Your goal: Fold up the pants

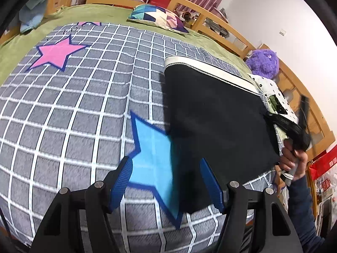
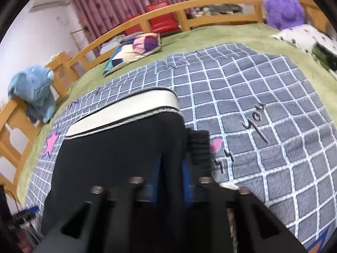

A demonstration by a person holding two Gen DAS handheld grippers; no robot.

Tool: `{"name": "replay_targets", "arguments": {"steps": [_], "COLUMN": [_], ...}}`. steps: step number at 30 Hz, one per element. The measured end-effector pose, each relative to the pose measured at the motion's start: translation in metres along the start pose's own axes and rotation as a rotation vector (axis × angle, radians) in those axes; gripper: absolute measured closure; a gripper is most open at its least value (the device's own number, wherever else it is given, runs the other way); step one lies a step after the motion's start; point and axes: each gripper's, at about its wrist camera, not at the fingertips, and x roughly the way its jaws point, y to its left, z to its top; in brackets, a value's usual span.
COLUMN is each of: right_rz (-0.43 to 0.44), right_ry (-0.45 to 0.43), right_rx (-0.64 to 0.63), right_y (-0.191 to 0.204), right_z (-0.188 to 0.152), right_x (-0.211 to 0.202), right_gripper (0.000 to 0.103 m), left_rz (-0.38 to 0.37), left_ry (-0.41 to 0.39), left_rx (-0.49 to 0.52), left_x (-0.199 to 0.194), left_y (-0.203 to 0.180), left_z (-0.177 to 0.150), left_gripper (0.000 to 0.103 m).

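Observation:
Black pants [image 1: 214, 122] with a white waistband [image 1: 202, 66] lie folded on a grey checked blanket [image 1: 73, 105]. My left gripper [image 1: 166, 183] is open, its blue pads over the pants' near left corner and a blue star, holding nothing. My right gripper [image 2: 170, 168] is shut on the near edge of the black pants [image 2: 118, 158], with cloth between its blue pads; the waistband [image 2: 126, 109] lies beyond. The right gripper also shows at the pants' right edge in the left wrist view [image 1: 271, 116], held by a hand.
The blanket [image 2: 263, 105] covers a green bedspread [image 2: 231, 35] inside a wooden bed frame [image 2: 189, 10]. A patterned pillow [image 1: 158, 18], a purple plush toy [image 1: 263, 63], a spotted pillow [image 2: 305, 38] and a blue plush toy [image 2: 33, 90] lie around the edges.

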Motion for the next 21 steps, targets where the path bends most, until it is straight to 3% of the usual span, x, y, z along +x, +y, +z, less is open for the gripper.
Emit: {"name": "replay_targets", "arguments": {"steps": [1,3,6,8,10,12,14,17,21], "right_rz": [0.011,0.102,0.027,0.004,0.029,0.103,0.175,0.196,0.272], "right_ry": [-0.031,-0.096,-0.050,0.040,0.035,0.050,0.078,0.186,0.171], "right_rx": [-0.037,0.041,0.046,0.051,0.094,0.138,0.141,0.112,0.162], "right_y": [0.002,-0.016,-0.031,-0.038,-0.047,-0.056,-0.056,-0.047,-0.056], "right_z": [0.000,-0.001,-0.016,-0.026,-0.025,-0.021,-0.025,-0.040,-0.053], "right_x": [-0.010,-0.037,-0.032,-0.010,-0.016,-0.030,-0.034,-0.014,0.002], "right_gripper": [0.094,0.094,0.092,0.079,0.064,0.056,0.041,0.037,0.032], "left_rz": [0.009,0.020,0.008,-0.007,-0.038,-0.069,-0.099,-0.120,-0.204], "left_ry": [-0.001,-0.013,-0.011,0.005,0.020,0.040,0.061,0.122,0.126], "left_rx": [0.014,0.045,0.059,0.050,0.042,0.034,0.033,0.027,-0.029], "left_x": [0.001,0.002,0.011,0.021,0.032,0.046,0.060,0.091,0.116], "left_y": [-0.003,-0.007,-0.012,-0.016,-0.020,-0.024,-0.028,-0.030,-0.021], "left_z": [0.003,0.008,0.016,0.023,0.031,0.039,0.046,0.051,0.054], "left_gripper": [0.038,0.038,0.038,0.038,0.038,0.038,0.033,0.031,0.027]}}
